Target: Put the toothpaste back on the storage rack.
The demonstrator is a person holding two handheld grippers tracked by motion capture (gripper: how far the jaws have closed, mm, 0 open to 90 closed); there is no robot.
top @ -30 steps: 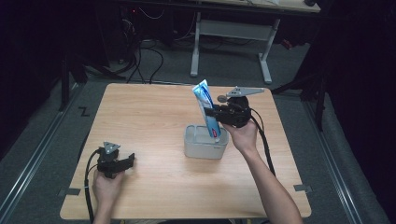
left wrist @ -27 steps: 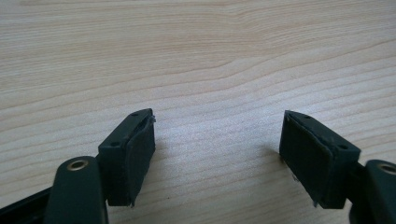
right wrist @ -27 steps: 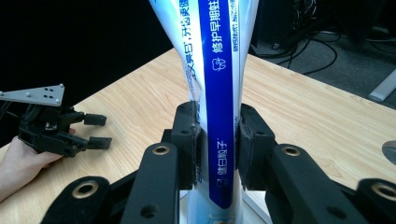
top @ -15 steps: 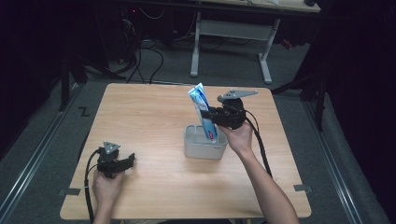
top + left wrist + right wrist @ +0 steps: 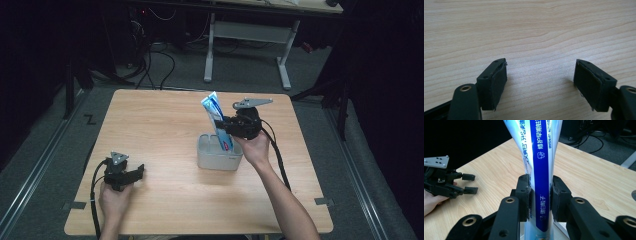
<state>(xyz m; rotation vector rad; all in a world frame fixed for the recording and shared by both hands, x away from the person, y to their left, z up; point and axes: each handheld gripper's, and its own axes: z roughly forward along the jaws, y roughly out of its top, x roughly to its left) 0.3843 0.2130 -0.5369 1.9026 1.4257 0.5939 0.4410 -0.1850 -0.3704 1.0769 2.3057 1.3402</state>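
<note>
Toothpaste tube [image 5: 217,120], blue and white, is held nearly upright, its lower end set inside the grey holder [image 5: 218,158] near the centre of the wooden table [image 5: 160,125]. It is clamped between the pads of the right gripper [image 5: 226,124], reaching in from 3 o'clock. At 7 o'clock the left gripper [image 5: 136,172] is rested on the table, jaws spread wide with nothing between.

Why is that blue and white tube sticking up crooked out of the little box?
The toothpaste tube stands with its lower end in the grey container and leans to the left, because the right tool is pinching its sides. Nothing looks spilled or broken. The left tool rests open on the table.
</note>
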